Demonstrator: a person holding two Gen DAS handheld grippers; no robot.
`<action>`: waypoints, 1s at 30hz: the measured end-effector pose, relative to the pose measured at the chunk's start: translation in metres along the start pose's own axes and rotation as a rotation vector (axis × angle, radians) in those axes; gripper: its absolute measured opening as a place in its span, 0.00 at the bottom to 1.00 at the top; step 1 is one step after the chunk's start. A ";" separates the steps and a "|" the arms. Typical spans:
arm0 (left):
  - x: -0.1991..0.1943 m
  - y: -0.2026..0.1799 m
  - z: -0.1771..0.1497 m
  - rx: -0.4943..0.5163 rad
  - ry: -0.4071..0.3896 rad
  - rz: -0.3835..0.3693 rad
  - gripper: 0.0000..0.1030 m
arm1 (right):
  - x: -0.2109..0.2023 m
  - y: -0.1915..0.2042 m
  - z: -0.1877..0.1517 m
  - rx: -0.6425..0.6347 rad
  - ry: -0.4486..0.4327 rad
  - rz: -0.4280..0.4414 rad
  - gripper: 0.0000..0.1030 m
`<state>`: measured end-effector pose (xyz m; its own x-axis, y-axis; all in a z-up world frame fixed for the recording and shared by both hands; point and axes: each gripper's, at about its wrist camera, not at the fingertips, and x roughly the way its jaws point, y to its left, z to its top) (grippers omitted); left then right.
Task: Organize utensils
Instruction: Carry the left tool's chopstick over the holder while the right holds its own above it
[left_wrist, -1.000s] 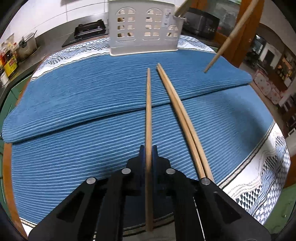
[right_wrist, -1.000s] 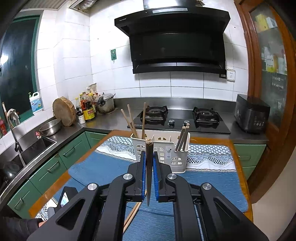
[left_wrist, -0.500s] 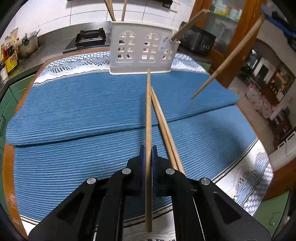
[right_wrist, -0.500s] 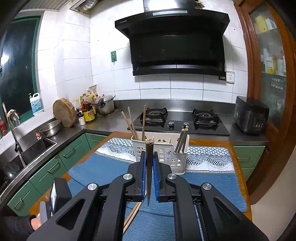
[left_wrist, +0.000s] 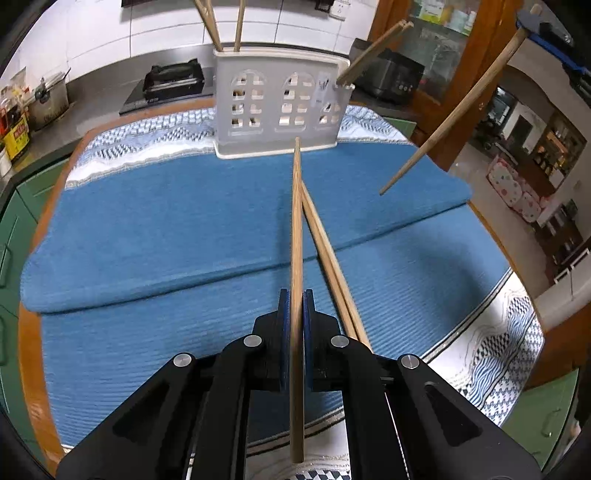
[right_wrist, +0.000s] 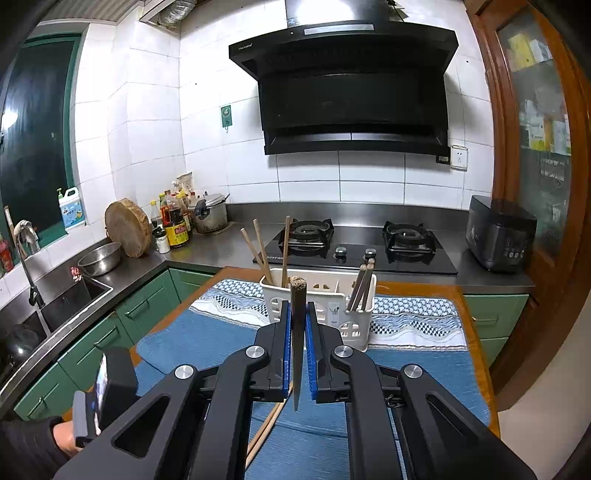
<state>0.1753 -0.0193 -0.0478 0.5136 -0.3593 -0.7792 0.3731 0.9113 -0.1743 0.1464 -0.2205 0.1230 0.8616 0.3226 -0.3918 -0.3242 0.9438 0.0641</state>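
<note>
My left gripper (left_wrist: 294, 299) is shut on a wooden chopstick (left_wrist: 296, 229) that points at the white utensil holder (left_wrist: 280, 107). Two more chopsticks (left_wrist: 328, 258) lie on the blue towel (left_wrist: 166, 221) just right of it. My right gripper (right_wrist: 296, 310) is shut on another chopstick (right_wrist: 297, 332), held upright above the towel in front of the holder (right_wrist: 321, 306). That chopstick also shows slanting in the left wrist view (left_wrist: 454, 110). The holder has several chopsticks (right_wrist: 362, 288) standing in its left and right compartments.
The towel lies on a wooden table (right_wrist: 476, 332) in front of a gas stove (right_wrist: 354, 247). A sink (right_wrist: 55, 306), bottles (right_wrist: 175, 225) and a pot (right_wrist: 212, 216) are at the left, a black appliance (right_wrist: 498, 232) at the right. The left hand (right_wrist: 59, 435) shows at lower left.
My left gripper has lifted and tilted up with its chopstick, and the holder now sits lower in its view. My right gripper has stayed nearly still with its chopstick.
</note>
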 end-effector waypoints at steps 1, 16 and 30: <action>-0.003 -0.001 0.004 0.008 -0.008 0.007 0.05 | -0.001 -0.001 0.002 -0.001 -0.006 -0.002 0.07; -0.041 0.023 0.115 0.062 -0.004 0.053 0.05 | 0.013 -0.015 0.065 -0.048 -0.095 -0.056 0.07; -0.006 0.024 0.177 0.185 0.235 0.121 0.05 | 0.056 -0.029 0.105 -0.085 -0.157 -0.121 0.07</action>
<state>0.3177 -0.0303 0.0595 0.3781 -0.1747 -0.9091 0.4658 0.8846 0.0237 0.2446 -0.2227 0.1954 0.9443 0.2208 -0.2439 -0.2408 0.9690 -0.0551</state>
